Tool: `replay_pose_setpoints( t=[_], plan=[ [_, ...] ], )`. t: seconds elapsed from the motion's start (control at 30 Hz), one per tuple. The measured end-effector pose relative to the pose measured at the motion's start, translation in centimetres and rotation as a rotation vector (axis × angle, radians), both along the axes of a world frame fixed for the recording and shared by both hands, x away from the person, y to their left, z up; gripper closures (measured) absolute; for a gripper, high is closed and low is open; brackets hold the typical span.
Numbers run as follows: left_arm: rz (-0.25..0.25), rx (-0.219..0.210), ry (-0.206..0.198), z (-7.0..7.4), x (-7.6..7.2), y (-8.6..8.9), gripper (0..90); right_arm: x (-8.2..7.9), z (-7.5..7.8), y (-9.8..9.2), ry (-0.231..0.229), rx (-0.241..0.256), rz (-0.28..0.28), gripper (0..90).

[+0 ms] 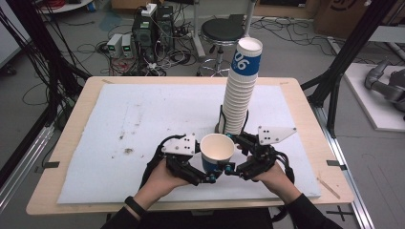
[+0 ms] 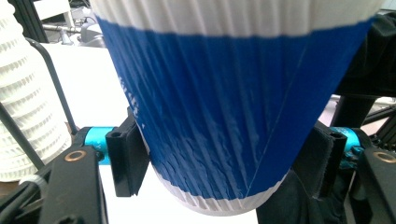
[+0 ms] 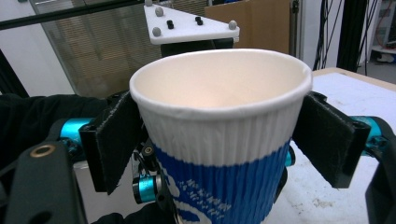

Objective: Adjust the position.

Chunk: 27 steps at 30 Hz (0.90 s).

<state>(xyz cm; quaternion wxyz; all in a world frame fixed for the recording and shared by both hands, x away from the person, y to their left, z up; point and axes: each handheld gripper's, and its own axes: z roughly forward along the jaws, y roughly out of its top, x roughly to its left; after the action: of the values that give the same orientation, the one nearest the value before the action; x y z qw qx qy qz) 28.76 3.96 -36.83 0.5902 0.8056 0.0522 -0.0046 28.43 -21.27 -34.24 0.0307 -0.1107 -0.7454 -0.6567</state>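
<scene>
A single paper cup [image 1: 217, 151], white with a blue band, is held upright above the white mat between both grippers. My left gripper [image 1: 203, 164] is shut on its lower part; its pads [image 2: 127, 158] press the blue band [image 2: 224, 116] from both sides. From the right, my right gripper [image 1: 234, 153] is closed around the cup's upper part [image 3: 219, 135]. Its pads [image 3: 114, 140] lie against the cup just under the rim. A tall stack of like cups [image 1: 241, 90] stands right behind, leaning slightly right, and its white ribs [image 2: 23, 107] appear in the left gripper view.
A white foam mat [image 1: 143, 124] covers most of the wooden table [image 1: 76, 119]; small dark stains mark it left of centre. A black wire holder [image 1: 221, 119] stands at the stack's base. Beyond the table are a stool [image 1: 222, 31], computers and cables.
</scene>
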Motion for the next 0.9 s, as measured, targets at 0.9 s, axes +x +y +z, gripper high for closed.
replay_pose_setpoints(
  t=[0.9],
  plan=[
    [0.009, -0.046, 0.041, 0.32, -0.03, 0.07, 20.6, -0.01, -0.30, 0.10, -0.020, 0.016, -0.003, 23.7]
  ],
)
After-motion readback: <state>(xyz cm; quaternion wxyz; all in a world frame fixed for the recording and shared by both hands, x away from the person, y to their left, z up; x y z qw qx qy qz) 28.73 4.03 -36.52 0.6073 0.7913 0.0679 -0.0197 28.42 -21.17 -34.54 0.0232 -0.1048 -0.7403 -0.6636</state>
